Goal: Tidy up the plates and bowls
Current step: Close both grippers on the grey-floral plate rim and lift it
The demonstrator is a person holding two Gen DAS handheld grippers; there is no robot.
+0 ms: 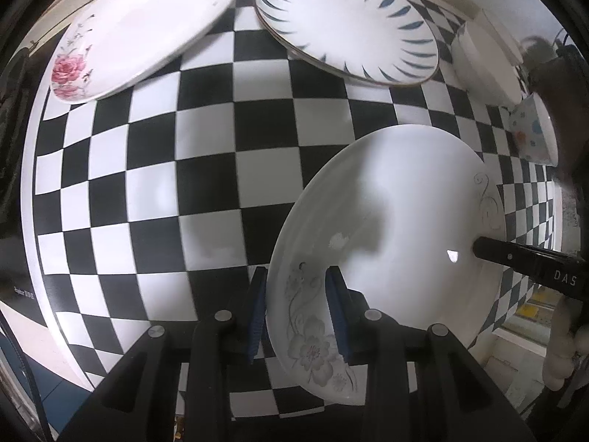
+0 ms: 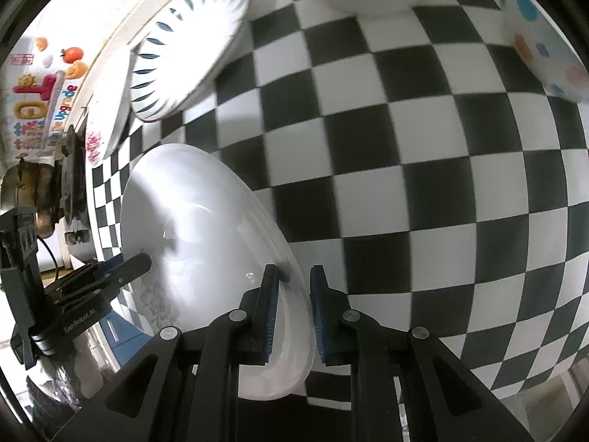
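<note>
A white plate with grey flowers (image 1: 397, 228) is held above the checkered table by both grippers. My left gripper (image 1: 298, 316) straddles its flowered rim, jaws close around the edge. My right gripper (image 2: 292, 313) straddles the opposite rim of the same plate (image 2: 206, 250); one of its fingers (image 1: 515, 261) shows in the left wrist view. A blue-leaf plate (image 1: 346, 25) and a rose plate (image 1: 143, 25) lie at the far side. A white bowl (image 1: 482, 62) and a dotted bowl (image 1: 533, 129) stand at the right.
The black-and-white checkered table (image 1: 206, 169) fills both views, with its edge at the left (image 1: 29, 184). A wall with colourful stickers (image 2: 40, 84) lies beyond the table in the right wrist view.
</note>
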